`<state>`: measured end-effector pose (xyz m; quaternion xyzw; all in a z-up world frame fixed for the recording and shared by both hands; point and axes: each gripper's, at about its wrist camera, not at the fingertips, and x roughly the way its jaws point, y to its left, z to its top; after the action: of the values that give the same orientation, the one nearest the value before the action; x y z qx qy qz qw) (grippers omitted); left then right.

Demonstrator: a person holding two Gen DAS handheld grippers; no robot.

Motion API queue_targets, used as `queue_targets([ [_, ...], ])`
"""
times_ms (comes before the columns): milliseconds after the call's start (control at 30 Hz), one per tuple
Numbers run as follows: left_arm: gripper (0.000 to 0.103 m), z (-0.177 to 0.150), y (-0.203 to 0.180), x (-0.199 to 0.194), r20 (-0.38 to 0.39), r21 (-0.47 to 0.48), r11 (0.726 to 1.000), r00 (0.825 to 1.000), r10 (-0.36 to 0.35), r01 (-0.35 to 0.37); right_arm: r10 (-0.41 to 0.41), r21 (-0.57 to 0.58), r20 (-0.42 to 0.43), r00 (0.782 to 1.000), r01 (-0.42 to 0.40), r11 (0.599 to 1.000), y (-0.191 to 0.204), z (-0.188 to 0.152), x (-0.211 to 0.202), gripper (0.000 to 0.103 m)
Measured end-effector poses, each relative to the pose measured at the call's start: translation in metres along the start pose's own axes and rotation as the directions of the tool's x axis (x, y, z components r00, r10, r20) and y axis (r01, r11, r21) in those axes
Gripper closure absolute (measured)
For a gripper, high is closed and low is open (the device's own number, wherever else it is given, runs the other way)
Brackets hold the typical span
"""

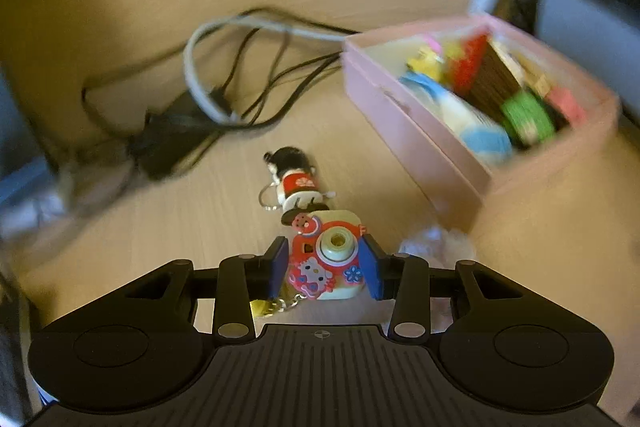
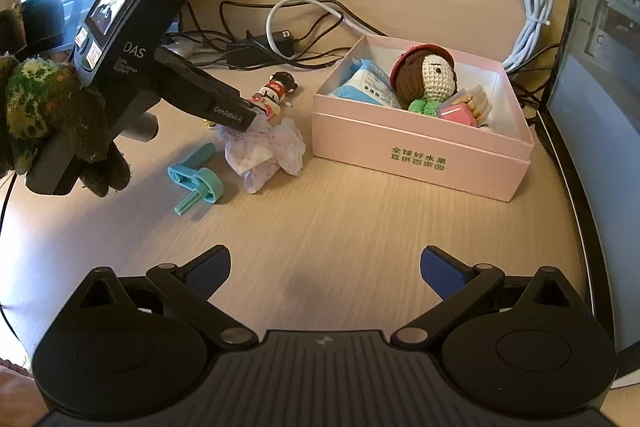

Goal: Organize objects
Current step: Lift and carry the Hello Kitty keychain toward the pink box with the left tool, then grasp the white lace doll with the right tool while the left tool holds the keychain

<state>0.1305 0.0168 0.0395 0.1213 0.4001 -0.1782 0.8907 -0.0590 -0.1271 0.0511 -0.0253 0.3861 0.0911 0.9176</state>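
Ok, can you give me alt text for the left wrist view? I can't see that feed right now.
The left gripper has its jaws closed on a small red and cream toy camera keychain, above a wooden desk. Just beyond lies a doll keychain, with a pink box of toys to the right and tangled cables behind; the background is blurred.

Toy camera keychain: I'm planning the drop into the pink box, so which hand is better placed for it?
Left. The left gripper is already shut on the toy camera keychain, and the pink box is close beside it. The right gripper is open and holds nothing.
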Motion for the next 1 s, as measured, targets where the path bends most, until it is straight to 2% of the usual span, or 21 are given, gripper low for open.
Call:
queue_targets([
  [67,0.06,0.002,0.021,0.009,-0.009,-0.183,0.979,0.996,-0.091,0.088,0.001,0.007,-0.004,1.0,-0.001,1.0,-0.001,-0.001,0.001,0.002],
  [133,0.057,0.002,0.028,0.015,-0.006,-0.236,0.964,0.992,-0.128,0.122,0.002,0.002,-0.002,1.0,-0.002,1.0,0.0,-0.001,0.001,0.002],
  [200,0.057,0.003,0.024,0.016,-0.006,-0.217,0.966,0.99,-0.144,0.139,0.008,-0.008,0.005,1.0,-0.008,1.0,0.002,-0.002,-0.001,0.002],
  [267,0.057,0.007,0.014,0.017,-0.025,-0.16,0.977,0.989,-0.145,0.139,0.014,-0.011,0.002,1.0,-0.014,1.0,0.003,-0.004,-0.003,0.002],
  [333,0.06,0.009,-0.001,0.023,-0.078,-0.105,0.983,0.984,-0.161,0.152,0.013,-0.006,-0.005,1.0,-0.013,1.0,0.002,-0.006,-0.003,0.002],
  [433,0.059,0.008,-0.021,0.026,-0.062,-0.017,0.996,0.994,-0.087,0.086,0.012,0.004,-0.008,1.0,-0.012,1.0,-0.001,-0.009,-0.003,0.002],
  [467,0.059,0.009,-0.024,0.026,-0.058,-0.021,0.997,0.996,-0.072,0.071,0.01,0.005,-0.005,1.0,-0.01,1.0,-0.002,-0.01,-0.004,0.002],
  [600,0.06,0.012,-0.011,0.027,-0.048,-0.132,0.99,0.997,-0.059,0.052,0.005,0.016,0.001,1.0,-0.005,1.0,-0.007,-0.01,-0.004,0.002],
  [700,0.061,0.008,0.006,0.014,-0.009,-0.183,0.982,0.998,-0.058,0.055,0.006,0.012,0.004,1.0,-0.006,1.0,-0.008,-0.009,-0.001,0.002],
  [833,0.061,-0.007,0.033,-0.023,0.03,-0.27,0.96,0.997,-0.071,0.076,0.008,-0.026,0.02,1.0,-0.008,1.0,-0.002,0.001,0.009,0.002],
  [1000,0.061,-0.044,0.055,-0.087,0.074,-0.329,0.942,0.996,-0.048,0.07,0.075,-0.062,0.082,0.994,-0.07,0.996,0.012,0.034,0.033,0.002],
])
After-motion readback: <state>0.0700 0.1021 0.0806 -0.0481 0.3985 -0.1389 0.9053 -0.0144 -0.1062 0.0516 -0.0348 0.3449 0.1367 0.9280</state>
